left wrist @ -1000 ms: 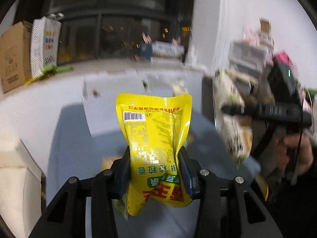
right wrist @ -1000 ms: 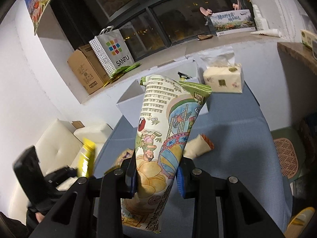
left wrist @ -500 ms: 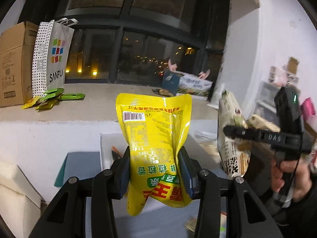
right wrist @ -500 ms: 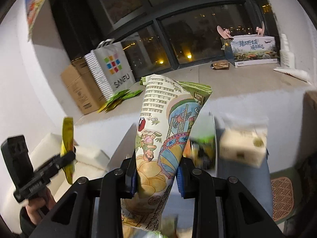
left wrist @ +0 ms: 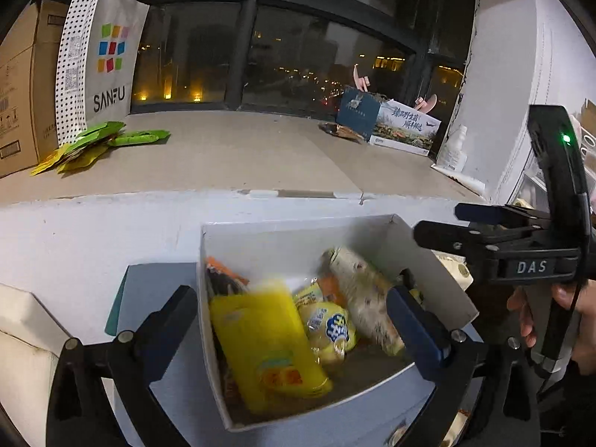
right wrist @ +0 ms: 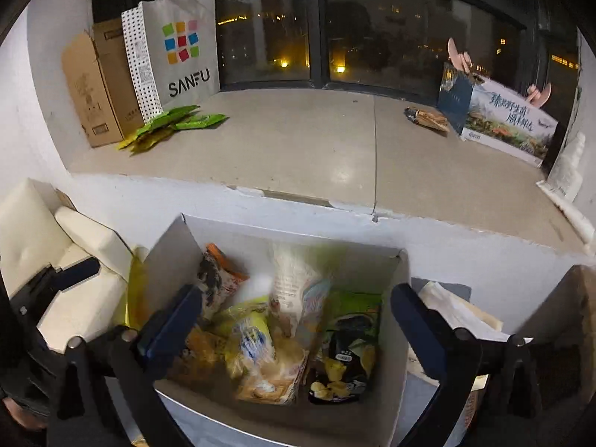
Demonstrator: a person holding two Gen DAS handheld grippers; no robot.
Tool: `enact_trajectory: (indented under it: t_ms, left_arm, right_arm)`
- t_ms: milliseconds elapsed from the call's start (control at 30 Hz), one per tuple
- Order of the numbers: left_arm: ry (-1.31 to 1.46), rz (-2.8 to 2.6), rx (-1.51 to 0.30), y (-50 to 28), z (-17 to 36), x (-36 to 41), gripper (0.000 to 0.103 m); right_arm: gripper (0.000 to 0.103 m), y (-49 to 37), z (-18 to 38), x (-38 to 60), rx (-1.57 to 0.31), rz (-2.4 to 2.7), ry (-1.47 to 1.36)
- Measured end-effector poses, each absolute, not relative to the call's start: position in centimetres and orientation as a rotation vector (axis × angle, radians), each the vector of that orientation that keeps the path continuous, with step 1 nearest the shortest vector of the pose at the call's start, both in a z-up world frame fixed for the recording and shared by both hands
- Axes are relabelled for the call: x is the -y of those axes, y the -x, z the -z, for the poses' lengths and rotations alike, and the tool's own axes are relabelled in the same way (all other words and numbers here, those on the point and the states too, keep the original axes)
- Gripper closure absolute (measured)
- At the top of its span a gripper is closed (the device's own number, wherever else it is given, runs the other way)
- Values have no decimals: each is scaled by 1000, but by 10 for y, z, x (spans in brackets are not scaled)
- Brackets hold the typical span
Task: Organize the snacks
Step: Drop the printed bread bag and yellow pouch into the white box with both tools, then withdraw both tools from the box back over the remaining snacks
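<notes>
Both grippers, left gripper (left wrist: 294, 305) and right gripper (right wrist: 298, 309), have just been opened wide over the white box (left wrist: 298, 232); the yellow packet (left wrist: 268, 342) and illustrated bag (right wrist: 294, 298) are seen blurred inside it, gripped by nothing.

Dark window panes (right wrist: 372, 26) with black frames show city lights outside. Below runs a wide stone sill (right wrist: 316, 149) carrying a cardboard box (right wrist: 97, 85), a white SANFU paper bag (right wrist: 175, 56), green packets (right wrist: 175, 123) and a printed carton (right wrist: 499, 119). White walls (left wrist: 514, 74) flank it; a cream sofa (right wrist: 44, 231) sits at left
</notes>
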State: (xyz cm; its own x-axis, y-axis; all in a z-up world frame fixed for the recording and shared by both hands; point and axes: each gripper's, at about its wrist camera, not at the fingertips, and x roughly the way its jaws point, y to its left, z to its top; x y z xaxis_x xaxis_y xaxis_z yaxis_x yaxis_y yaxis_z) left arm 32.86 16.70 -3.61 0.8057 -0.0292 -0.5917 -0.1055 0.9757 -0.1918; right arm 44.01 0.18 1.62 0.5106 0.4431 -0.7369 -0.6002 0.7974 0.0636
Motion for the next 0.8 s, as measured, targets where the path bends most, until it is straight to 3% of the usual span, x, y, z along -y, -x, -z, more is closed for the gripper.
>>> enact_trajectory:
  t_ms: [300, 800]
  left_arm:
    - [184, -34, -545, -272, 6, -156, 0]
    - [100, 45, -440, -126, -15, -78, 0]
  right_arm:
    - [0, -397, -47, 32, -722, -669, 125]
    - [0, -254, -72, 120, -567, -764, 50]
